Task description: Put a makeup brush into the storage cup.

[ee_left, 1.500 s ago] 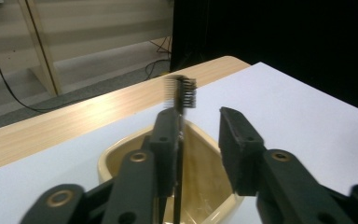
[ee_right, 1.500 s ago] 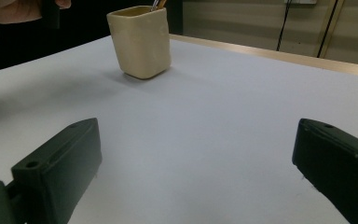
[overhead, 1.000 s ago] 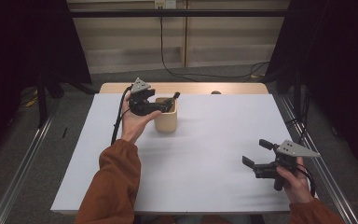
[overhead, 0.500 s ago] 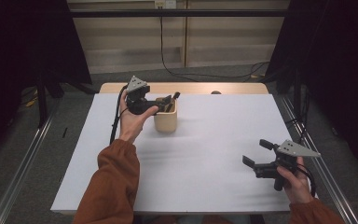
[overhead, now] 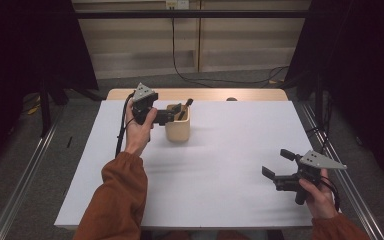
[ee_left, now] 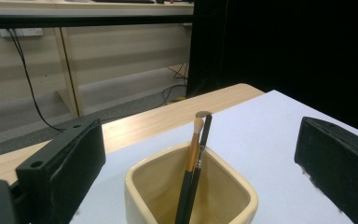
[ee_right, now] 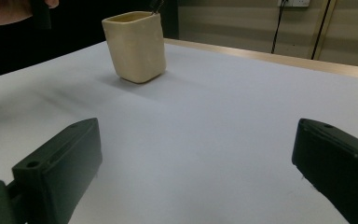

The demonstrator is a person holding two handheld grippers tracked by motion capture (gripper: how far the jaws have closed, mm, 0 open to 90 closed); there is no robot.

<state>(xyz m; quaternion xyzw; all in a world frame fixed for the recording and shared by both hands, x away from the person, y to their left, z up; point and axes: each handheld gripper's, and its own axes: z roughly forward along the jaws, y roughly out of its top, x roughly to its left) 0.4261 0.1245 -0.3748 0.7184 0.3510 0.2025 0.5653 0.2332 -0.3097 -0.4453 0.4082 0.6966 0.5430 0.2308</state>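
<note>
A cream square cup (overhead: pixel 177 131) stands on the white table toward the back left, with two slim brushes (overhead: pixel 185 107) leaning in it. In the left gripper view the cup (ee_left: pixel 142 186) is just below and ahead, its brushes (ee_left: pixel 192 163) standing upright between my jaws. My left gripper (overhead: pixel 173 112) hovers at the cup's left rim, open, holding nothing. My right gripper (overhead: pixel 276 163) sits low at the front right, open and empty, far from the cup (ee_right: pixel 135 46); its jaws stand wide apart over bare table in the right gripper view.
The white table sheet (overhead: pixel 220 165) spreads between the cup and the right gripper. A bare wooden strip (overhead: pixel 240 95) runs along the far edge. Metal rails (overhead: pixel 25 185) flank the table, and dark curtains and cables stand behind.
My left gripper has drawn back a little to the left from above the cup. The right gripper has stayed where it was.
</note>
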